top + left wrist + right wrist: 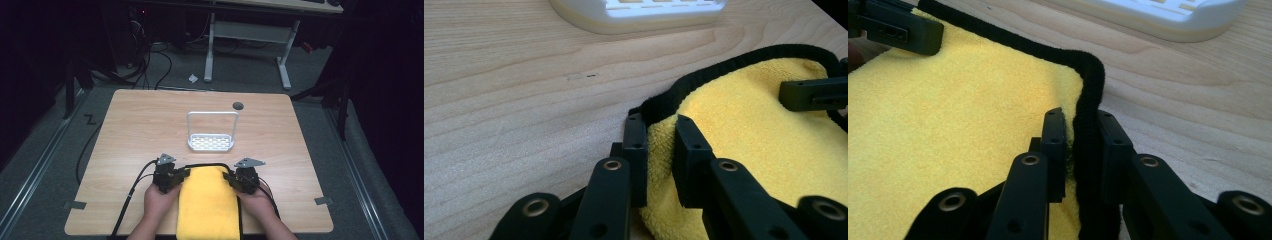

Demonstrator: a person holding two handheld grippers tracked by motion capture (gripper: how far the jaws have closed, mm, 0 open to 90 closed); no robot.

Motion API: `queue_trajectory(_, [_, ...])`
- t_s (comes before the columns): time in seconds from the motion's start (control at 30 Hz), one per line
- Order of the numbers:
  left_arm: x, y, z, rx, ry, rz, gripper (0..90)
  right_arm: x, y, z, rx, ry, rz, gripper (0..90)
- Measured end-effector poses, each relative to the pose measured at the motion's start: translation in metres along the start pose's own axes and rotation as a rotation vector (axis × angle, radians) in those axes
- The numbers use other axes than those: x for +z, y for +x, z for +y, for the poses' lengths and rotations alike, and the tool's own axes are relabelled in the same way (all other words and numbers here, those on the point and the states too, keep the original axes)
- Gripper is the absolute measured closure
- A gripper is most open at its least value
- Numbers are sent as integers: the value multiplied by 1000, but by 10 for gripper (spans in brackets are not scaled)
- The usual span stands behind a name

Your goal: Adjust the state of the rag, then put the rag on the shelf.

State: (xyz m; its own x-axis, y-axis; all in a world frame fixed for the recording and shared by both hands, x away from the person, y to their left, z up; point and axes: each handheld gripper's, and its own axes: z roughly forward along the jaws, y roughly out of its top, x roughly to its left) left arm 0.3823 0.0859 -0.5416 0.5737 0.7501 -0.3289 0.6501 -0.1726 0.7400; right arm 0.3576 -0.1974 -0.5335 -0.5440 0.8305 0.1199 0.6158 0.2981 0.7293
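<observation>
In the high view, a yellow cloth point(207, 202) with a black trim is seen lying flat at the middle of the counter's point(125, 130) near edge, its near end reaching that edge. The left claw point(181, 176) is set at the cloth's far left corner and the right claw point(231, 179) at its far right corner, one at each side, probably so that the far edge can be lifted evenly. A white rack point(211, 142) stands beyond the cloth, toward the counter's centre, apart from it.

In the left gripper view, the left claw point(660, 150) is narrowed on the cloth point(744, 130): a fold of yellow pile beside the black trim point(704, 75) is pinched between the two pads. The rack's base point(639, 12) is seen farther off.

In the right gripper view, the right claw point(1080, 145) is likewise closed narrow on the cloth point(948, 110), the black trim point(1088, 95) running straight down between the pads. The corner is thus held by its thicker hem, judged a firmer hold than the pile alone.
</observation>
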Motion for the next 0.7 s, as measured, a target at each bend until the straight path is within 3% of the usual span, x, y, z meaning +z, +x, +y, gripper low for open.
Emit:
queue_trajectory(0.3, [-2,-2,-1,18,-3,26,794,-10,6,1,-33,-57,-25,795])
queue_trajectory(0.43, [-2,0,-1,-3,-3,15,796,-12,8,1,-39,-67,-27,792])
queue_trajectory(0.7, [-2,1,-1,-4,-4,0,807,-13,9,-1,-55,-72,-33,791])
